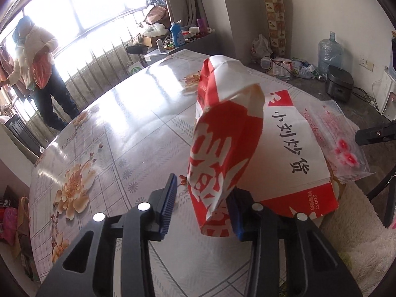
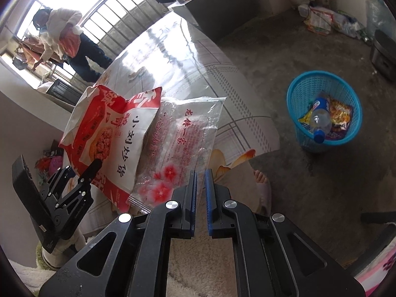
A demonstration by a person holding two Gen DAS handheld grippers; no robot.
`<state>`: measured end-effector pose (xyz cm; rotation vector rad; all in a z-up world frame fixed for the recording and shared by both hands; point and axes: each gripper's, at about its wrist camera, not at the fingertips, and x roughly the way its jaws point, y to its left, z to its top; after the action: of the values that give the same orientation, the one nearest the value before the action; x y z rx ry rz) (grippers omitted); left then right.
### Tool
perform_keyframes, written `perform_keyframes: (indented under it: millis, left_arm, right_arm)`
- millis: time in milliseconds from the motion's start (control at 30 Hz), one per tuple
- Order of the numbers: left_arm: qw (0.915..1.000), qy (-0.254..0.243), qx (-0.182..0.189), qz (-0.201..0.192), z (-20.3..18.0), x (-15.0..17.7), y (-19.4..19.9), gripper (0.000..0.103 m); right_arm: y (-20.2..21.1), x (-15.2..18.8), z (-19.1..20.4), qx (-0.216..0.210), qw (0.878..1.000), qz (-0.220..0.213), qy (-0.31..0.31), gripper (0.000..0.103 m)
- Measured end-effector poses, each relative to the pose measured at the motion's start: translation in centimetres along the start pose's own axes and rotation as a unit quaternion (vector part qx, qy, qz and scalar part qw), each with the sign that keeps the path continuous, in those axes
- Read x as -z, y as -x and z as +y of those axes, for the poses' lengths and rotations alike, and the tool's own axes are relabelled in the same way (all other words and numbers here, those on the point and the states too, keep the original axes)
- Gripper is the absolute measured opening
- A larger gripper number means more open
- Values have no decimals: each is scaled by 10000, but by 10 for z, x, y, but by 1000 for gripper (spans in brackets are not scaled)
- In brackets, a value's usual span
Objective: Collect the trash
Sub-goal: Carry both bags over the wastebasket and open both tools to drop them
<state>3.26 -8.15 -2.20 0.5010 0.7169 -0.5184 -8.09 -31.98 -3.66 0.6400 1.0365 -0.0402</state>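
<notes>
A red-and-white paper snack bag [image 1: 284, 153] stands crumpled at the near edge of the floral table [image 1: 123, 123]. One folded flap hangs between the jaws of my left gripper [image 1: 203, 198]. The flap rests against the right pad [image 1: 235, 212], and the left pad [image 1: 169, 205] stands clear of it, so the gripper is open. Beside the same bag [image 2: 111, 133] lies a clear plastic bag with pink flowers [image 2: 183, 143]. My right gripper [image 2: 201, 173] hovers just right of the clear bag, jaws a narrow slit apart, nothing between them. My left gripper [image 2: 74, 188] shows at the paper bag's lower corner.
A blue plastic basket [image 2: 297, 94] on the floor at right holds a bottle and wrappers. A person [image 1: 37, 57] stands by the window beyond the table. White fluffy fabric [image 1: 358, 235] lies under the grippers. A rice cooker [image 1: 339, 81] and bags sit along the far wall.
</notes>
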Motion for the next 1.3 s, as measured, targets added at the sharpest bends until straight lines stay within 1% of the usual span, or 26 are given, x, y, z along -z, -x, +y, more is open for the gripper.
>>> perform_keyframes:
  millis: [33, 133, 167, 267, 333, 400, 433, 500, 567, 600, 633, 667, 733, 833, 900, 933, 1000, 1100, 1200, 1300]
  left_arm:
    - [10000, -74, -10, -6, -2, 0, -1, 19]
    - [9993, -338, -146, -53, -8, 3, 0, 12]
    - [9989, -431, -174, -49, -8, 4, -1, 12]
    - [9965, -759, -329, -95, -13, 10, 4, 11]
    - [9940, -998, -429, -123, -17, 16, 8, 11]
    - [9919, -1164, -494, -135, -20, 21, 11, 11]
    - [9910, -1229, -520, -141, -22, 24, 12, 11]
    - [9895, -1327, -559, -152, -24, 26, 15, 11]
    - [9878, -1424, -604, -175, -24, 29, 18, 11]
    - [9871, -1468, -617, -181, -25, 30, 19, 11]
    - [9864, -1511, -621, -181, -25, 32, 20, 11]
    - [9854, -1572, -632, -182, -26, 33, 21, 11]
    - [9823, -1743, -663, -197, -28, 38, 24, 11]
    - [9752, -2093, -691, -202, -30, 45, 29, 11]
    - [9699, -2316, -726, -189, -32, 51, 31, 11]
    - [9686, -2363, -746, -193, -32, 54, 32, 12]
    - [9688, -2356, -751, -184, -30, 57, 31, 13]
    - [9672, -2406, -785, -205, -33, 59, 29, 13]
    - [9686, -2343, -787, -281, -35, 58, 27, 13]
    - [9685, -2319, -824, -384, -36, 60, 30, 13]
  right_arm:
    - [0, -1, -1, -29, 10000, 24, -16, 10]
    - [0, 0, -3, -170, 9998, 104, -94, 25]
    - [0, 0, -3, -178, 9997, 124, -103, 29]
    - [-4, 2, -1, -280, 9990, 312, -142, 36]
    - [-7, 3, 0, -308, 9987, 394, -142, 36]
    - [-11, 5, 4, -177, 9988, 456, 7, 36]
    - [-12, 5, 7, -72, 9988, 483, 106, 36]
    - [-14, 8, 17, 117, 9979, 519, 375, 31]
    - [-11, 11, 28, 300, 9954, 543, 724, 20]
    - [-10, 13, 33, 422, 9935, 557, 896, 17]
    - [-8, 16, 39, 553, 9909, 590, 1076, 11]
    - [-8, 18, 44, 664, 9883, 623, 1226, 8]
    - [-7, 23, 50, 824, 9840, 661, 1434, 6]
    - [-8, 34, 59, 1040, 9760, 745, 1761, 4]
    - [-10, 43, 68, 1102, 9701, 833, 1995, 3]
    - [-12, 47, 72, 1112, 9676, 884, 2086, 3]
    - [-13, 55, 76, 1115, 9629, 981, 2255, 3]
    - [-16, 65, 87, 1281, 9507, 1053, 2622, 3]
    - [-18, 70, 94, 1447, 9397, 1079, 2905, 3]
    - [-16, 74, 96, 1522, 9364, 1036, 2989, 2]
